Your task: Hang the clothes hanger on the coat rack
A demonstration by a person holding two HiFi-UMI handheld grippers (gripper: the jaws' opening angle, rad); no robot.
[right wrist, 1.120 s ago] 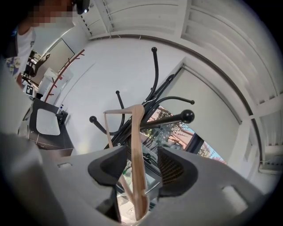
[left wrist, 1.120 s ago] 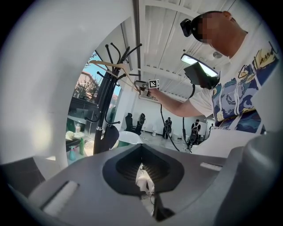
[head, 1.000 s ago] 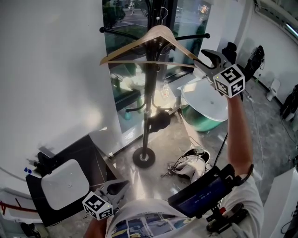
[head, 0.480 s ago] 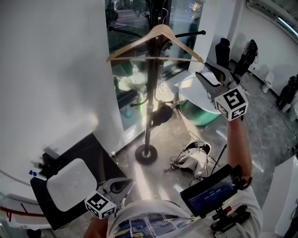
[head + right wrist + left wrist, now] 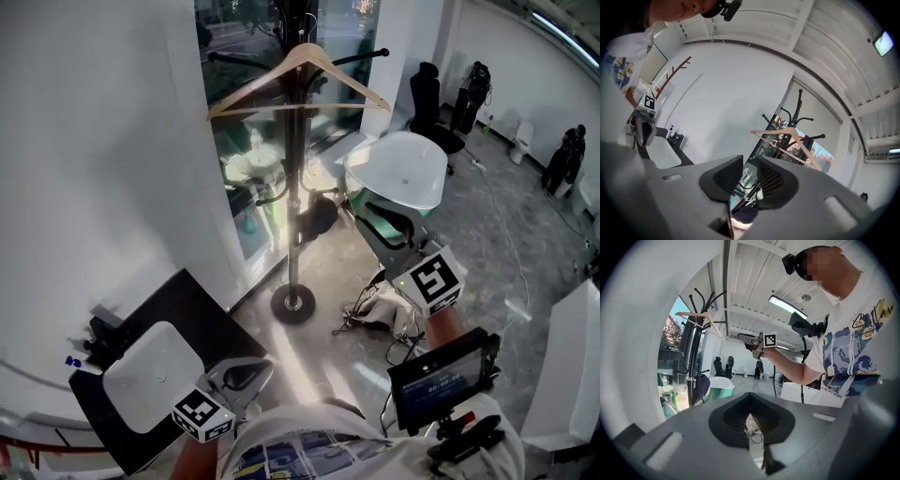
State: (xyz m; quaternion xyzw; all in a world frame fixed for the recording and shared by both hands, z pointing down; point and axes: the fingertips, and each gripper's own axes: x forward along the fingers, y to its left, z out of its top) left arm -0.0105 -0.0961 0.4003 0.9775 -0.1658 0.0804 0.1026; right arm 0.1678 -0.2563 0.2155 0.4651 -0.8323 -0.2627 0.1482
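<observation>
The wooden hanger hangs by its hook near the top of the black coat rack, free of both grippers. It also shows in the right gripper view as the hanger on the rack. My right gripper is held low, well below and right of the hanger. Its jaws are closing, and nothing is between them. My left gripper stays low by my body, shut and empty. From there the hanger appears far off at the upper left.
A white and green bathtub stands right of the rack. A black cabinet with a white basin sits at the lower left against the white wall. A headset with cables lies on the floor. A screen device hangs at my chest.
My right gripper has dropped from beside the hanger's right end and come back toward my body, its jaws narrowing. The hanger stays on the rack. The left gripper shifted only slightly.
</observation>
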